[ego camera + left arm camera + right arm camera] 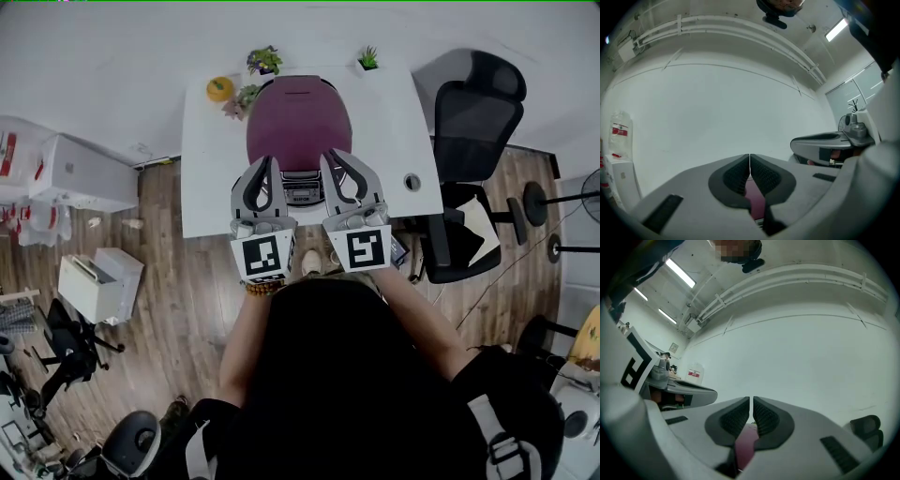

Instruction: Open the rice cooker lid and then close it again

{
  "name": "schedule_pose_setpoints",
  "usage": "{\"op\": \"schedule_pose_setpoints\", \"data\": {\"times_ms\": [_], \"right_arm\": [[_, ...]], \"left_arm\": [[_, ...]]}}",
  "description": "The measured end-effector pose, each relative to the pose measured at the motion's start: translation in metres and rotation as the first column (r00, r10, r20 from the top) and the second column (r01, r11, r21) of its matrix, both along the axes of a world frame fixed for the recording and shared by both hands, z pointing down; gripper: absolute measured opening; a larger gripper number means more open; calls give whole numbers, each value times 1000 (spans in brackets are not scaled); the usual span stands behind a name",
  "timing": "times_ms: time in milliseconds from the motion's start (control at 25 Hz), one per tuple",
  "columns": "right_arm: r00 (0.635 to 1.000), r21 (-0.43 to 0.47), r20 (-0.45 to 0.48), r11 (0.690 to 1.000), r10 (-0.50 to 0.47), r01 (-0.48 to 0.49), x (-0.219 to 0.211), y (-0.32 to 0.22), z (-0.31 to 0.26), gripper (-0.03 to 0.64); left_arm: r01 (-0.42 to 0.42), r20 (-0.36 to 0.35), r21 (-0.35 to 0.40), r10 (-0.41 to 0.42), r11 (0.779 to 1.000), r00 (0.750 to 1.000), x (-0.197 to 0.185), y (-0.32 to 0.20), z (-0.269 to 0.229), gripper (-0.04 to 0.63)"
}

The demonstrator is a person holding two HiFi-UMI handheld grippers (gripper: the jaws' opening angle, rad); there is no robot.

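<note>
Left tongs are noted shut tip to tip and empty, right tongs narrowed to a thin slit, likewise empty, both held side by side above the front of the rice cooker, its maroon lid down, set midway along the white surface.

I see the rice cooker lid in a dark plum red, on a white table. My left gripper and right gripper are light grey with black ribbed pads. Each one carries a black-and-white square pattern on its cube. The office chair is black and the floor is brown wood planks.
</note>
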State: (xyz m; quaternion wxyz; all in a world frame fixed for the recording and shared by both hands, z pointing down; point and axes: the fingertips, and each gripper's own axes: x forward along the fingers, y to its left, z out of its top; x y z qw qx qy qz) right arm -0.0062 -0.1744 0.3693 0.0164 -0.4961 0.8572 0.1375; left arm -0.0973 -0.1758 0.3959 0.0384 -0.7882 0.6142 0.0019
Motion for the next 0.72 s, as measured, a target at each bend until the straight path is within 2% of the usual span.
{"op": "schedule_pose_setpoints", "data": {"times_ms": [400,560,720], "right_arm": [[998,-90,-57,996,-27,22,-1,12,39,40],[997,-101,-65,994,-45,38,-5,16,45,37],[996,-110,-77,993,-51,43,-6,19,50,37]], "left_arm": [[-9,21,-36,10,999,1000,3,15,29,23],[-12,12,-29,13,999,1000,4,17,30,23],[-21,32,-49,22,999,999,6,19,33,23]]}}
